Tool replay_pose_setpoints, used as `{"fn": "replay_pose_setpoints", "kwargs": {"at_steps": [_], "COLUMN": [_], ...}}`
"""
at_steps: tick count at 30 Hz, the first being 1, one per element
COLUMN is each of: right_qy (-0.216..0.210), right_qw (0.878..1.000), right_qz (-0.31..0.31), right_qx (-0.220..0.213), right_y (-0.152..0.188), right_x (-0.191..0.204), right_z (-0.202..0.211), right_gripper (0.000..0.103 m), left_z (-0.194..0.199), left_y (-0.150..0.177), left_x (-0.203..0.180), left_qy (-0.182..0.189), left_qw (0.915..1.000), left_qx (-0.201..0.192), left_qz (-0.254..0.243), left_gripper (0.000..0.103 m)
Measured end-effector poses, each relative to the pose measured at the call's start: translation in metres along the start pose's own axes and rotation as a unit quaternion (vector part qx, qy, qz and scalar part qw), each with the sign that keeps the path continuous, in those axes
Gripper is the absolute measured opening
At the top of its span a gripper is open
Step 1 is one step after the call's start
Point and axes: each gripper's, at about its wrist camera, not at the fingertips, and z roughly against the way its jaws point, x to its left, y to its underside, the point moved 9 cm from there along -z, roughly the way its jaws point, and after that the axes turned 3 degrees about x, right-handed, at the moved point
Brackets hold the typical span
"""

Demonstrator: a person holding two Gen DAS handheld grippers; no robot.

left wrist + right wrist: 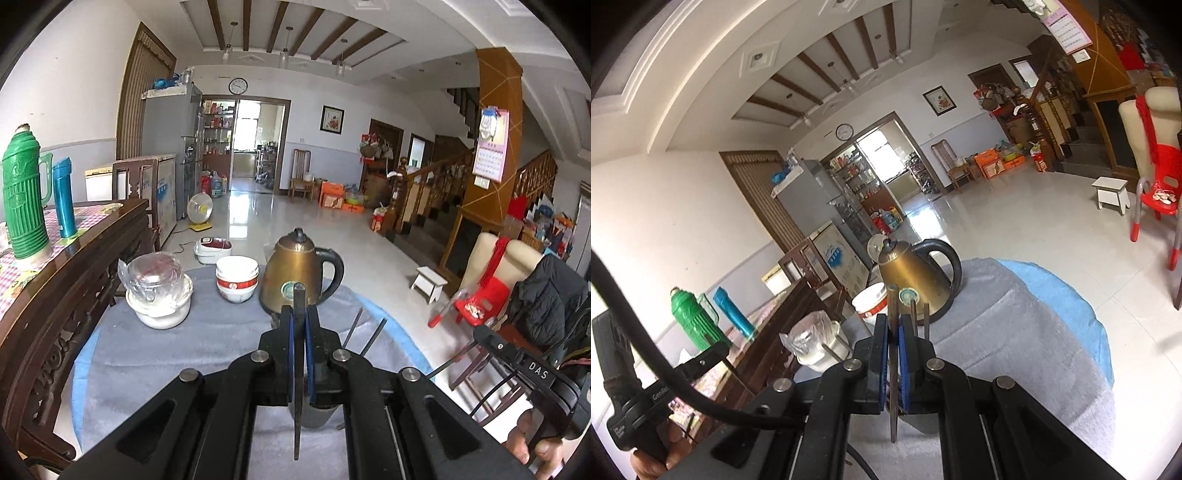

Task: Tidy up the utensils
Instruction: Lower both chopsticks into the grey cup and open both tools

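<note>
Readable text: two short markings, both on gripper bodies.

In the left wrist view, white letters "DAS" stand on the black body of the right gripper (537, 365), at about four o'clock in the frame. In the right wrist view, the black body of the left gripper (646, 402), at about eight o'clock, carries a white word beginning "Gen"; the rest is cut off by a cable, and smaller print beneath it is too fine to read. The pink wall calendar (491, 147) at two o'clock and the round wall clock (238, 86) at twelve o'clock bear figures too small to read.
</note>
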Motion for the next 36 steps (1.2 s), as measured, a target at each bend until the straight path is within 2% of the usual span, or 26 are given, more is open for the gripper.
{"fn": "replay_pose_setpoints", "kwargs": {"at_steps": [7,11,20,27,36], "right_qy": [-0.004,0.0,0.044,0.068,0.071], "right_qw": [1.0,0.999,0.997,0.996,0.997], "right_qz": [-0.022,-0.038,-0.037,-0.029,-0.015], "right_qx": [-0.007,-0.029,-0.055,-0.05,-0.034], "right_y": [-0.013,-0.02,-0.022,-0.014,-0.003], "right_x": [0.003,0.0,-0.012,-0.021,-0.016], "right_z": [-0.012,-0.01,-0.018,-0.031,-0.045], "right_gripper": [0.006,0.006,0.006,0.006,0.006], "left_z": [-0.008,-0.011,-0.038,-0.064,-0.084], "left_y": [-0.027,-0.037,-0.035,-0.019,-0.004], "left_x": [-0.016,-0.027,-0.046,-0.043,-0.036], "left_qy": [0.006,0.003,0.012,0.014,0.012], "left_qw": [0.9994,0.9978,0.9955,0.997,0.9982], "left_qx": [-0.031,-0.061,-0.086,-0.072,-0.056], "left_qz": [-0.012,-0.027,-0.038,-0.025,-0.017], "left_gripper": [0.005,0.005,0.006,0.006,0.006]}}
